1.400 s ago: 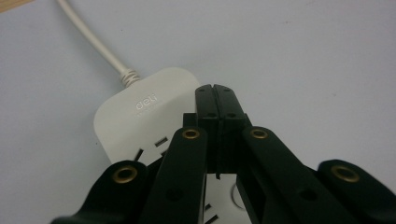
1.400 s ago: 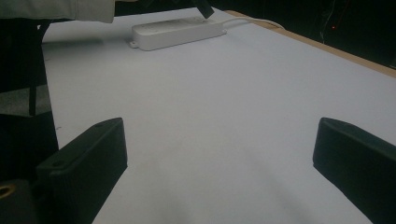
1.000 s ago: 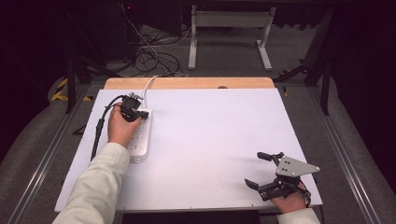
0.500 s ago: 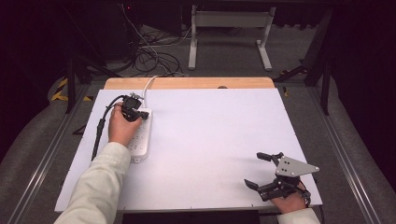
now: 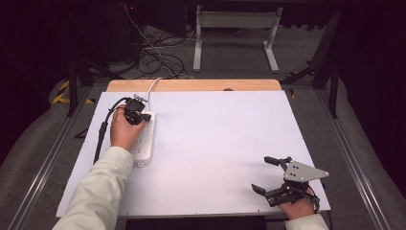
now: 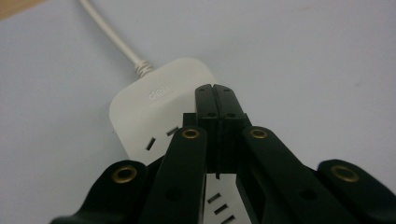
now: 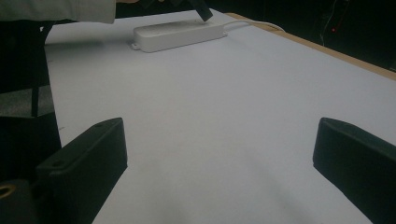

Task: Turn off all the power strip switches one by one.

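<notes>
A white power strip (image 5: 142, 143) lies lengthways on the left part of the white table top (image 5: 220, 139), its white cord (image 5: 152, 88) running off the far edge. My left gripper (image 5: 143, 116) hovers over the strip's far end, tips together, and no object shows between them. In the left gripper view the shut jaws (image 6: 215, 93) point down at the strip's rounded end (image 6: 154, 100), beside its sockets. My right gripper (image 5: 264, 174) rests near the table's front right corner, open. Its jaws (image 7: 224, 154) stand wide apart over bare table, and the power strip (image 7: 177, 33) lies far ahead.
A strip of bare wood (image 5: 191, 85) borders the table's far edge. Beyond it stand a white metal frame (image 5: 234, 28) and loose cables (image 5: 158, 57) on the grey floor. The black cable (image 5: 101, 134) of the left gripper trails along the table's left side.
</notes>
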### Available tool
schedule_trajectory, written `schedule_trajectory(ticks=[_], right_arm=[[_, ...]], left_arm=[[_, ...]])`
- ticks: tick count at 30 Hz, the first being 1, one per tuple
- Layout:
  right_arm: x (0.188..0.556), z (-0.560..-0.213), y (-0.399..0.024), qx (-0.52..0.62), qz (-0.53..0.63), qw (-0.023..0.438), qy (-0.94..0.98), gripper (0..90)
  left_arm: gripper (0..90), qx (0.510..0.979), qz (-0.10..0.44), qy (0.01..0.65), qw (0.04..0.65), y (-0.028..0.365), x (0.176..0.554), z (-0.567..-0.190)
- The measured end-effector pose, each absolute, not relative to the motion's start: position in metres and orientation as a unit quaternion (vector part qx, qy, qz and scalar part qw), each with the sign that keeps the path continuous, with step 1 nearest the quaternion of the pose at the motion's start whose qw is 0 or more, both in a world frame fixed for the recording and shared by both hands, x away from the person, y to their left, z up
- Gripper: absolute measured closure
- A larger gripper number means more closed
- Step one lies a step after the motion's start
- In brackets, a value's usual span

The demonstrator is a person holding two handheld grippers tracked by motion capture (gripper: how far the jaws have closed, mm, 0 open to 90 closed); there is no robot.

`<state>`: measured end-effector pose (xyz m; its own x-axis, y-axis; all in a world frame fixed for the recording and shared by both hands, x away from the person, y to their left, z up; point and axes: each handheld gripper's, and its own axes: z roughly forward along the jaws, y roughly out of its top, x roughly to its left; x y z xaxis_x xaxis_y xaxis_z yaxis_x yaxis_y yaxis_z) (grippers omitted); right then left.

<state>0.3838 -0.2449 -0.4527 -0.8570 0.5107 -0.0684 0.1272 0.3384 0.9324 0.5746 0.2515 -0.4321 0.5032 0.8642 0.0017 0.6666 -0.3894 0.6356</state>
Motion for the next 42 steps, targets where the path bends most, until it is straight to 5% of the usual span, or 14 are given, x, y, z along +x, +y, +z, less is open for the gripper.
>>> schedule_trajectory(ticks=[10,12,19,36,42], right_arm=[[0.383,-0.453,-0.243,0.201,0.536,0.179,0.800,3.5],[0.383,-0.453,-0.244,0.203,0.537,0.180,0.799,3.6],[0.382,-0.453,-0.245,0.203,0.537,0.182,0.798,3.5],[0.380,-0.453,-0.245,0.208,0.535,0.183,0.798,3.5],[0.379,-0.453,-0.245,0.209,0.533,0.184,0.799,3.5]], left_arm=[[89.9,0.816,0.173,0.435,0.340,0.250,0.546,-0.403],[66.9,0.807,0.186,0.425,0.365,0.248,0.535,-0.394],[46.3,0.796,0.195,0.373,0.434,0.244,0.485,-0.375],[24.6,0.778,0.194,0.302,0.516,0.262,0.398,-0.425],[19.1,0.786,0.223,0.296,0.494,0.271,0.376,-0.455]])
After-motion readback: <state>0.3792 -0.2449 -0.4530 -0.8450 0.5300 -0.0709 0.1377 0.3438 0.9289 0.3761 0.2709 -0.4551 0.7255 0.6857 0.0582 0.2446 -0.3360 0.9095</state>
